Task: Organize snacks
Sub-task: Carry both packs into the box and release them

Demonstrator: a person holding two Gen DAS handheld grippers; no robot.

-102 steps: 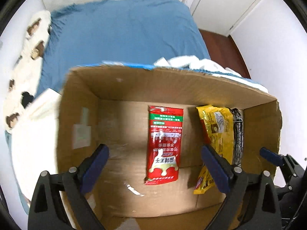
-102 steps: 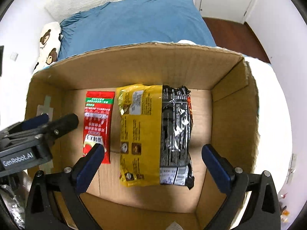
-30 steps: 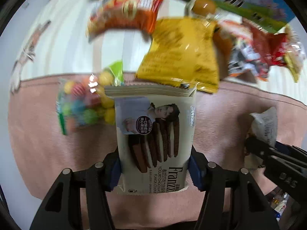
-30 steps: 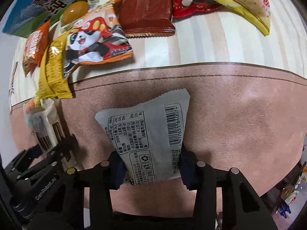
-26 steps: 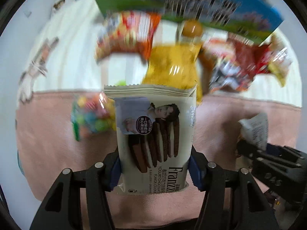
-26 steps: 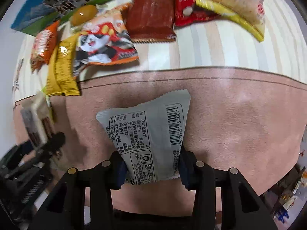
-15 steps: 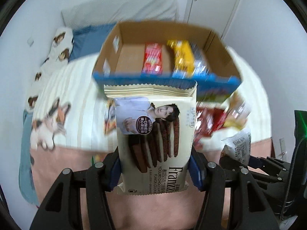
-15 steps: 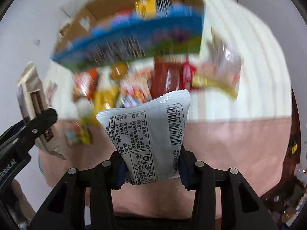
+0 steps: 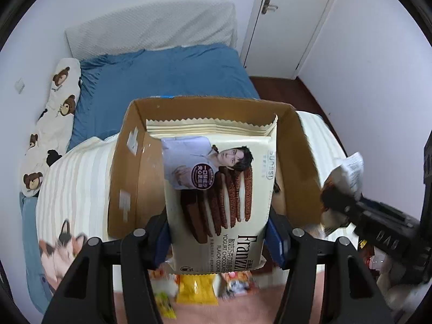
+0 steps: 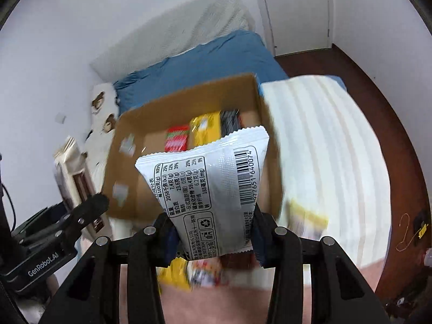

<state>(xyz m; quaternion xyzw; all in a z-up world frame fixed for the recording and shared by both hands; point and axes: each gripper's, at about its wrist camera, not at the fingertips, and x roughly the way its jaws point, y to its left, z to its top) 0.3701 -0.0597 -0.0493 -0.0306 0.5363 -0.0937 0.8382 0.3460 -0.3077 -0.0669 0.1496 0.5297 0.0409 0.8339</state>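
My left gripper (image 9: 218, 236) is shut on a cream Franzzi cookie pack (image 9: 216, 186), held upright in front of the open cardboard box (image 9: 124, 167) on the bed. My right gripper (image 10: 213, 239) is shut on a silver-white snack packet (image 10: 210, 186), held before the same box (image 10: 189, 100). Inside the box lie a red packet (image 10: 176, 137) and a yellow-and-black noodle pack (image 10: 206, 127). The right gripper with its packet shows at the right edge of the left wrist view (image 9: 348, 178). The left gripper with the cookie pack shows at the left of the right wrist view (image 10: 73, 178).
Loose snack packets (image 9: 197, 289) lie blurred below the grippers on the pink blanket (image 10: 216, 307). The box stands on a striped cream cover (image 10: 324, 148), with a blue sheet (image 9: 162, 73) behind. A bear-print pillow (image 9: 51, 124) lies left. A door (image 9: 291, 19) and wooden floor (image 10: 391, 124) are right.
Both grippers have swung up from the loose snacks on the blanket toward the box, each still holding its packet. The box is now closer and centred.
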